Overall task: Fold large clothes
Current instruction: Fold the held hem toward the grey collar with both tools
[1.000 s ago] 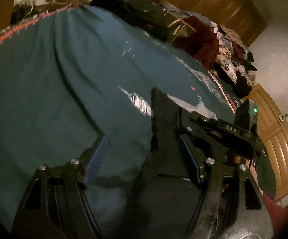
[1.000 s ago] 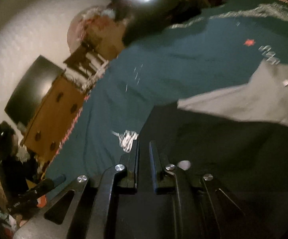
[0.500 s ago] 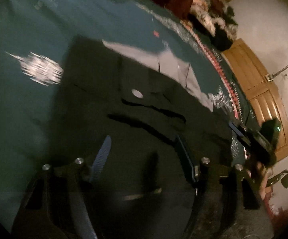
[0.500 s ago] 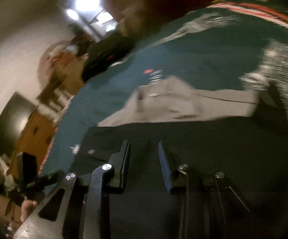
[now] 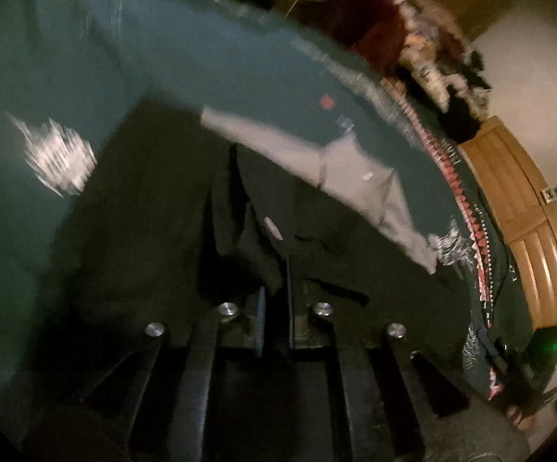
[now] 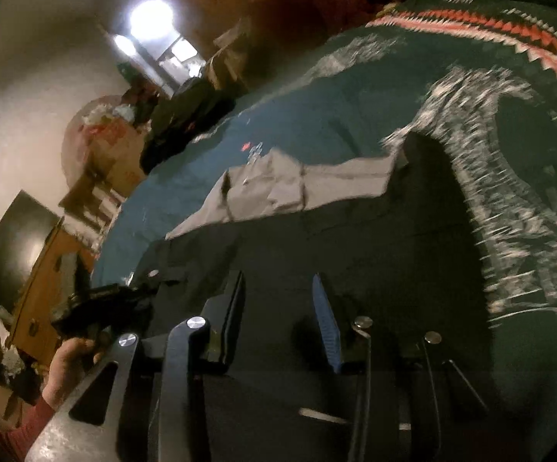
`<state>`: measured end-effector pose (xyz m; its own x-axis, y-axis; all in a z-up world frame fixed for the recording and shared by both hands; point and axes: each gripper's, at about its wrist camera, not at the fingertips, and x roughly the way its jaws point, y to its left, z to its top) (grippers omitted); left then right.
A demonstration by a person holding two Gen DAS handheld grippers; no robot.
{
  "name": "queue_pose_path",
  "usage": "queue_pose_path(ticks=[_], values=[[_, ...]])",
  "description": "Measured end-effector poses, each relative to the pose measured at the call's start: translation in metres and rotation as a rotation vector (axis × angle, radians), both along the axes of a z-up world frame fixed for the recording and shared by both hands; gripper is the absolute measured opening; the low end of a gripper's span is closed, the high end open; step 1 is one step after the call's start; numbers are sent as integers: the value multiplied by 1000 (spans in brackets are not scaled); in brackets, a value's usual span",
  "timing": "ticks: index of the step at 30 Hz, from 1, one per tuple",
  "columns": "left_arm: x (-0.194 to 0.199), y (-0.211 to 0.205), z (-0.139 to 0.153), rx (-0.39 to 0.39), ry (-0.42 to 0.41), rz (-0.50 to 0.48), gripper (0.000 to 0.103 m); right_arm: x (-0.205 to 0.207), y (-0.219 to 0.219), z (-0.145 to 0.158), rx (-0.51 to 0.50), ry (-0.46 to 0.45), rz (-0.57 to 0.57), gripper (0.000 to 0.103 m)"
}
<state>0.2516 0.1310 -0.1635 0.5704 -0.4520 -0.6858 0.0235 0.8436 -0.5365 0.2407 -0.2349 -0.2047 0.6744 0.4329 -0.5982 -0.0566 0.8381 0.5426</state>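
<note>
A large black garment (image 5: 155, 208) lies on a teal bedspread (image 5: 86, 57), with a grey lining or second grey piece (image 5: 355, 173) along its far edge. My left gripper (image 5: 274, 292) is shut on a bunched fold of the black cloth near a silver button (image 5: 272, 227). In the right wrist view the black garment (image 6: 355, 246) spreads under my right gripper (image 6: 278, 300), which is open just above the cloth. The grey piece (image 6: 290, 188) lies beyond it. The left gripper (image 6: 101, 308) and the hand holding it show at the left.
The bedspread has a red and white patterned border (image 5: 467, 208) and white motifs (image 6: 490, 177). Piles of clothes (image 5: 432, 57) lie past the bed's far end. Wooden doors (image 5: 528, 231) stand at the right, a wooden dresser (image 6: 47, 269) and dark screen (image 6: 9, 246) at the left.
My left gripper has closed on a fold of the black garment. My right gripper has opened wider and swung over the garment's right part.
</note>
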Motion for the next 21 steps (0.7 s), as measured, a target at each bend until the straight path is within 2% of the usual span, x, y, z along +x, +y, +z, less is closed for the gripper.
queue_pose_path(ticks=[2,4,8,12,13,15,16,18,20,21], values=[[-16,8,12,39,-45,36,8,-5,-19,7,-21,-13,-41,42],[-29,23,12,60,-54,93,8,-8,-40,11,-57,-12,-76,42],[-25,38,-26,31,77,97,8,7,-57,1,-159,39,-89,42],[-27,49,-33,-27,92,110,12,35,-43,-19,-256,90,-9,42],[-29,51,-33,-44,98,113,13,44,-38,-31,-286,130,20,42],[-34,54,-25,-37,105,117,17,54,-30,-58,-339,213,61,42],[-40,57,-17,-17,92,117,18,52,-27,-61,-364,198,69,42],[-59,68,4,3,57,108,22,43,-29,-52,-350,203,80,42],[-76,82,16,3,38,91,32,21,-39,-32,-291,176,85,42],[-88,90,23,16,27,70,41,1,-47,-20,-263,160,83,45]])
